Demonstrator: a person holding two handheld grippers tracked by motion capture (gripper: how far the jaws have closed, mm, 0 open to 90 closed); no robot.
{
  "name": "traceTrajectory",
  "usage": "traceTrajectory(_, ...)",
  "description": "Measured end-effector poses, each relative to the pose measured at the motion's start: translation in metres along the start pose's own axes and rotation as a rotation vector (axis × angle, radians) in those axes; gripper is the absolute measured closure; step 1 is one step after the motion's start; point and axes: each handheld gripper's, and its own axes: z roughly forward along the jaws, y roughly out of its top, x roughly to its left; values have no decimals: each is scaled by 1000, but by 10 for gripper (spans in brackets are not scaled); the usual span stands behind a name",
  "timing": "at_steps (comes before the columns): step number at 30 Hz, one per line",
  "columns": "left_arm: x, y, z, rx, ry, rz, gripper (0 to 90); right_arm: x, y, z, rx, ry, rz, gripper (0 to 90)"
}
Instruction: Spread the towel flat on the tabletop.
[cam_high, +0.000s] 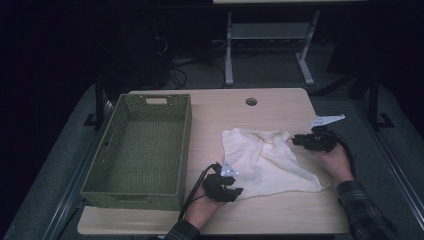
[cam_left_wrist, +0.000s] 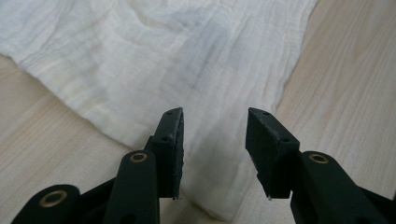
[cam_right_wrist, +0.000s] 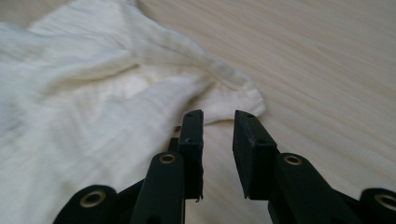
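A cream cloth (cam_high: 265, 160) lies crumpled and half spread on the wooden table. My left gripper (cam_high: 239, 190) sits at the cloth's near left corner. In the left gripper view its jaws stand open over that cloth corner (cam_left_wrist: 205, 93), one on each side of it. My right gripper (cam_high: 294, 140) is at the cloth's far right corner. The right gripper view has its jaws open, just short of the folded cloth corner (cam_right_wrist: 233, 95).
A green woven basket (cam_high: 111, 176) stands empty on the table's left side. A round cable hole (cam_high: 251, 101) is near the table's far edge. Bare wood (cam_high: 280, 210) runs along the near edge. Another table's legs stand on the floor beyond.
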Motion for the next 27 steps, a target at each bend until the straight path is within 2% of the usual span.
traceTrajectory(1,0,0,1,-1,3,5,558,-4,2,5,14,-1,17,727)
traceTrajectory(3,0,0,1,0,4,12,551,-10,7,10,7,17,36,727)
traceTrajectory(5,0,0,1,1,4,11,547,-15,14,15,2,10,27,727)
traceTrajectory(7,0,0,1,-2,2,11,544,-18,21,22,37,-3,39,727)
traceTrajectory(11,0,-1,0,-1,2,10,538,-24,25,31,64,-11,50,728)
traceTrajectory(12,0,-1,0,0,2,12,537,-25,25,33,66,-1,57,730)
traceTrajectory(17,-1,-1,0,-3,1,10,533,-23,24,40,100,-14,28,886)
traceTrajectory(20,-1,-1,0,-1,0,8,531,-26,26,41,96,-28,24,898)
traceTrajectory(27,-1,-1,1,3,-9,13,529,-41,44,37,64,-41,50,900)
